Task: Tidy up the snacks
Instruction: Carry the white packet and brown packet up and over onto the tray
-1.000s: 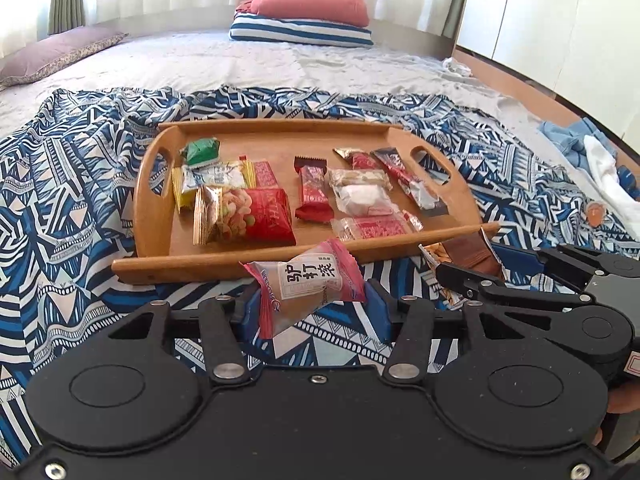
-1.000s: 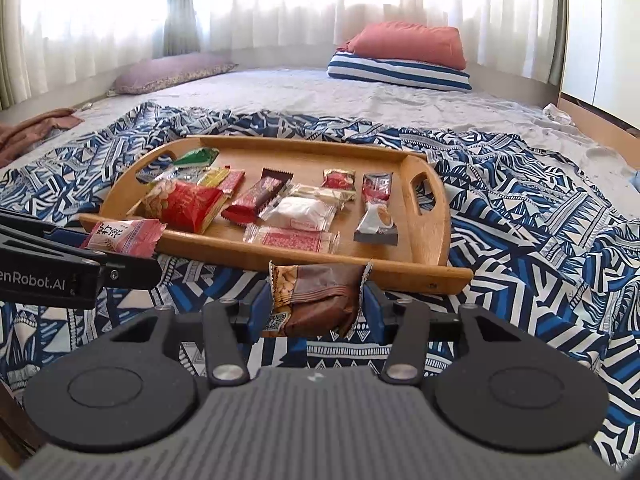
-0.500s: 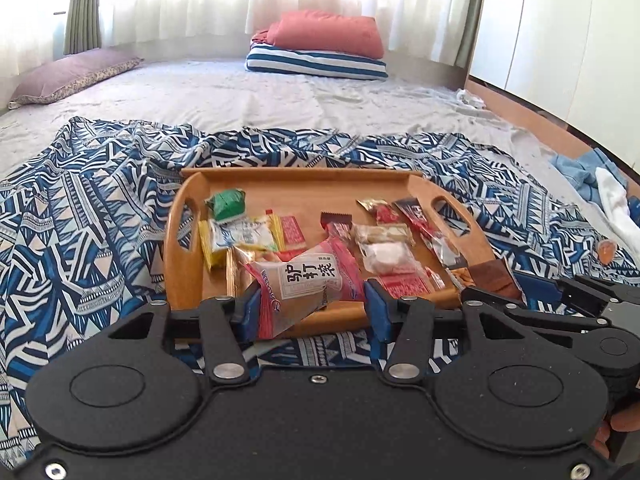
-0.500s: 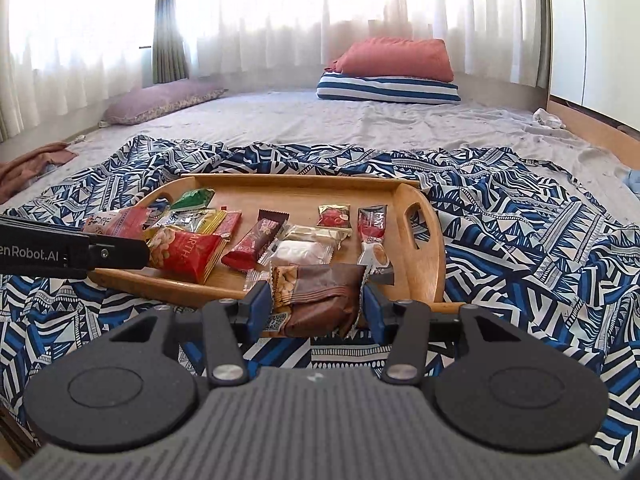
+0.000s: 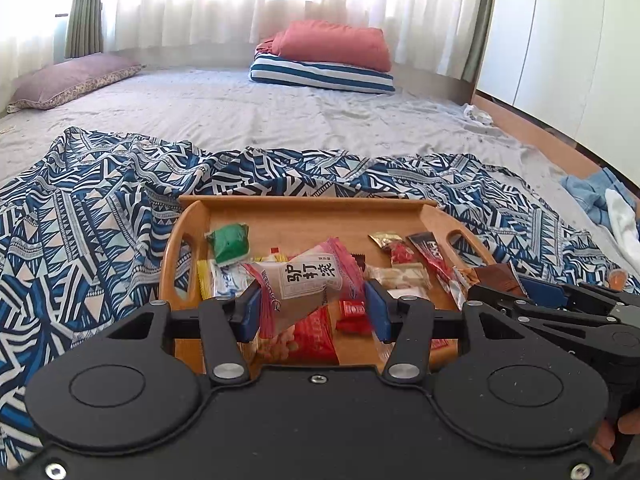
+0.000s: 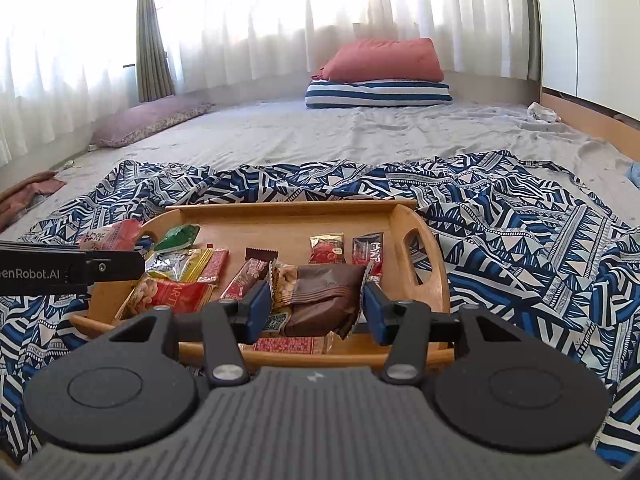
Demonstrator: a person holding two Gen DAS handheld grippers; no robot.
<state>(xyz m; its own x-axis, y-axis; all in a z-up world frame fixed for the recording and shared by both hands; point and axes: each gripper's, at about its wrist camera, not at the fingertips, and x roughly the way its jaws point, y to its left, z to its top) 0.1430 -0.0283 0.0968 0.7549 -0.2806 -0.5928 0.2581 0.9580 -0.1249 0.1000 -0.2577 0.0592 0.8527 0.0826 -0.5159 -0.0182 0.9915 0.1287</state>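
A wooden tray [image 5: 304,205] [image 6: 288,210] with several snack packets lies on a blue patterned cloth. My left gripper [image 5: 312,312] is shut on a pink packet with Chinese characters [image 5: 308,280] and holds it above the tray's near part. My right gripper [image 6: 314,312] is shut on a brown packet [image 6: 324,296] and holds it above the tray's near right part. The brown packet also shows in the left wrist view [image 5: 494,276], and the pink packet in the right wrist view [image 6: 110,236]. A green packet [image 5: 230,242] lies at the tray's far left.
The blue patterned cloth [image 5: 92,208] covers a grey mattress. A striped cushion with a red pillow [image 5: 328,56] and a purple pillow [image 5: 76,80] lie far back. Blue and white clothes [image 5: 600,200] lie at the right, near white cabinet doors [image 5: 560,40].
Both grippers have risen and moved forward over the tray's near edge, each still holding its packet.
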